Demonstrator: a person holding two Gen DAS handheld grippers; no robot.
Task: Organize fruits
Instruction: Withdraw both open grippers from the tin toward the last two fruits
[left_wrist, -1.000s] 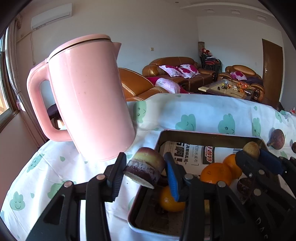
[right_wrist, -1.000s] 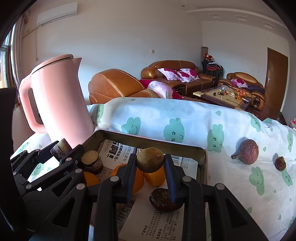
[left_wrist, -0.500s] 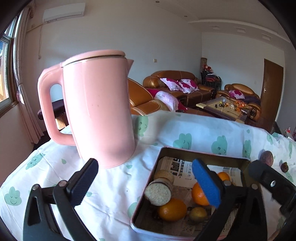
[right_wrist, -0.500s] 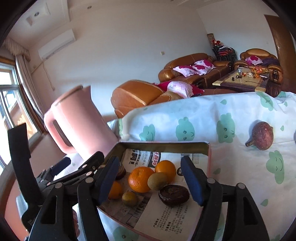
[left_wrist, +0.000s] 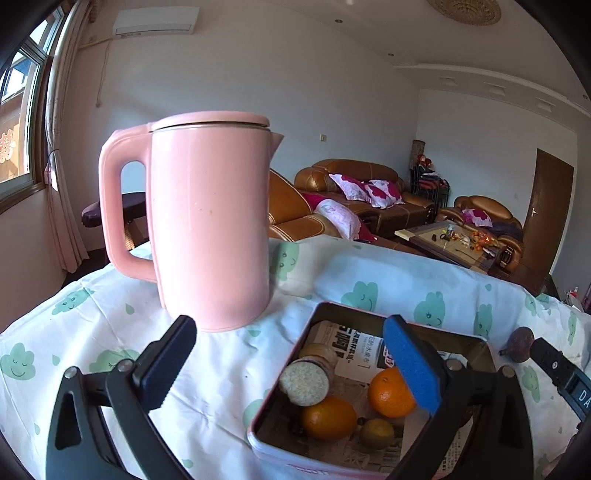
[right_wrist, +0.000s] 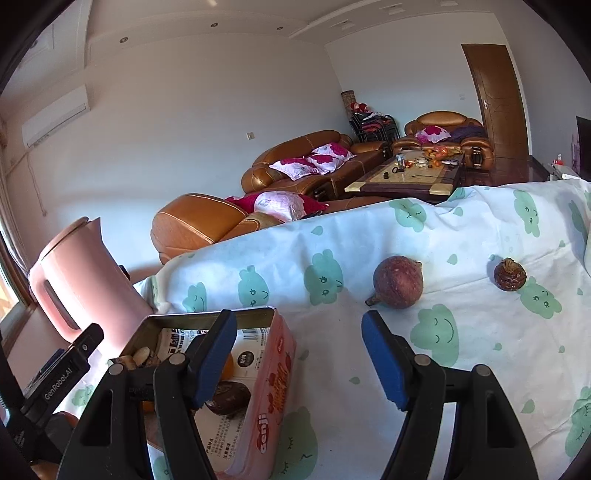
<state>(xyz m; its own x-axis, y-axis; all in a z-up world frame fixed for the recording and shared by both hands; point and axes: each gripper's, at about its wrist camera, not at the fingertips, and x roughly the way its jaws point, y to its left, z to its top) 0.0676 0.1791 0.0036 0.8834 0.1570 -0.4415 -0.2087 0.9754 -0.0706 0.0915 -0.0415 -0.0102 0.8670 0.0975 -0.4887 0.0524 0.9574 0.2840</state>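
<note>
A pink tin box (left_wrist: 258, 432) lined with newspaper holds two oranges (left_wrist: 391, 392), a small greenish fruit (left_wrist: 376, 432) and cut cylindrical pieces (left_wrist: 304, 383). My left gripper (left_wrist: 291, 363) is open and empty above the box's left edge. The box also shows in the right wrist view (right_wrist: 275, 387). My right gripper (right_wrist: 300, 360) is open and empty, raised to the right of the box. A large purple round fruit (right_wrist: 398, 282) and a small dark brown fruit (right_wrist: 509, 274) lie on the cloth beyond it.
A tall pink kettle (left_wrist: 207, 229) stands on the cloth left of the box; it also shows in the right wrist view (right_wrist: 81, 280). The table wears a white cloth with green cloud prints (right_wrist: 432, 332). Brown sofas and a coffee table stand beyond.
Both grippers opened and dropped their pieces into the box, then lifted. The right gripper swung right toward the loose fruits on the cloth.
</note>
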